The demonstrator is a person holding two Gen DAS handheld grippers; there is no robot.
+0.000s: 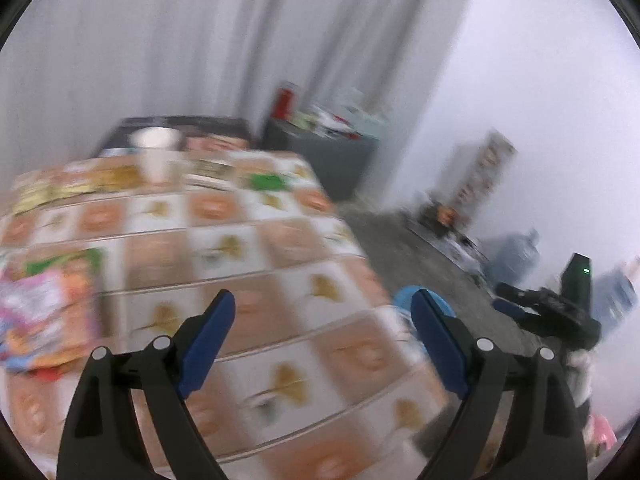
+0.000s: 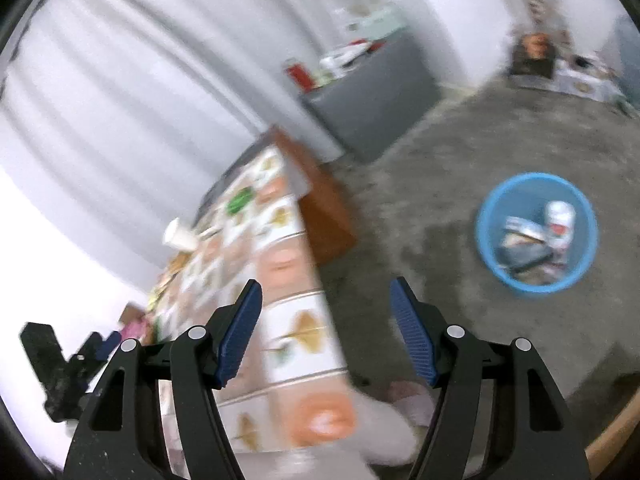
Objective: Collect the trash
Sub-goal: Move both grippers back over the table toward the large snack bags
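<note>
The table [image 1: 260, 280] wears a cloth of orange and leaf-print squares. On it are a white paper cup [image 1: 154, 156], a green wrapper [image 1: 266, 182] and bright snack packets [image 1: 40, 320] at the left edge. My left gripper [image 1: 323, 294] hangs open over the table's near right part with nothing between its fingers. My right gripper [image 2: 326, 283] is also open and empty, above the table's end [image 2: 288, 320] and the floor. A blue bin [image 2: 520, 196] holding trash stands on the floor to its right. Both views are motion-blurred.
A grey cabinet [image 1: 332, 156] with a red can [image 1: 284, 100] and clutter stands by the curtain. Water jugs [image 1: 516, 256] and boxes line the far wall. The blue bin [image 1: 402, 300] peeks out behind my left gripper's right finger. The right gripper [image 1: 548, 312] shows beyond it.
</note>
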